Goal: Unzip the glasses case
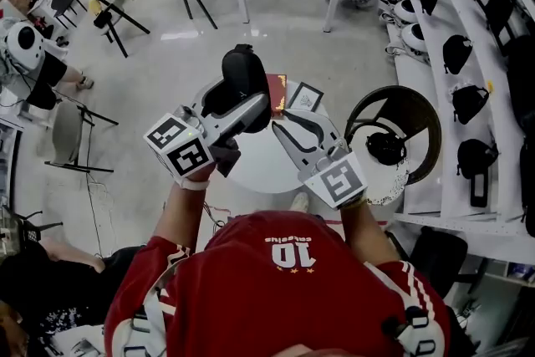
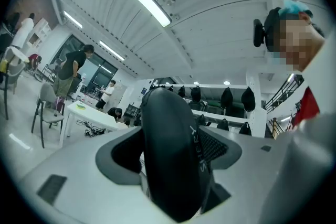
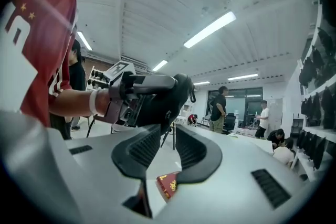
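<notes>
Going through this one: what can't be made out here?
Glasses case: zip too dark and small in the head view; the left gripper view shows only one side.
Red packet: partly behind the case in the head view, cut off by a jaw in the right gripper view.
</notes>
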The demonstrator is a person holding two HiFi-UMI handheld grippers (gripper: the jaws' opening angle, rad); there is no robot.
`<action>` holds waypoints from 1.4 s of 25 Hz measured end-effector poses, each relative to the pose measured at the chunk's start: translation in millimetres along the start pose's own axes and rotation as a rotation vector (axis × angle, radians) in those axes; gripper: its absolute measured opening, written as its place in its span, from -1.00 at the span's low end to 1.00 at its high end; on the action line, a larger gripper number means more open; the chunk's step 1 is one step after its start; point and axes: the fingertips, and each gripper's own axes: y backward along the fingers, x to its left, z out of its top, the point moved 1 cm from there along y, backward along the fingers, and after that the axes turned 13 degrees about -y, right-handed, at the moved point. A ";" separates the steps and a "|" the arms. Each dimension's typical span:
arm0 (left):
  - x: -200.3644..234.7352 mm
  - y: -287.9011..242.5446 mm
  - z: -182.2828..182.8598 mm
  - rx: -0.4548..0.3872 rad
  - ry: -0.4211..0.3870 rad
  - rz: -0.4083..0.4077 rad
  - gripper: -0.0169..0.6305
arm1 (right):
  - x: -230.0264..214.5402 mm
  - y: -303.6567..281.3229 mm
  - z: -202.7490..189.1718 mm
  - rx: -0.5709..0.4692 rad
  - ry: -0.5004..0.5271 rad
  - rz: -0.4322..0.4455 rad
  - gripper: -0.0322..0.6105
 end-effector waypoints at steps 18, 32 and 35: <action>-11.6 -8.9 10.7 -0.005 -0.004 -0.016 0.09 | -3.5 11.8 10.2 -0.028 0.170 -0.118 -0.65; -14.3 -14.9 1.4 0.000 0.056 -0.054 0.09 | -9.1 15.9 13.9 -0.049 0.198 -0.156 -0.75; -12.7 -14.0 -0.9 0.005 0.066 -0.052 0.08 | -7.1 14.4 12.0 -0.039 0.214 -0.153 -0.83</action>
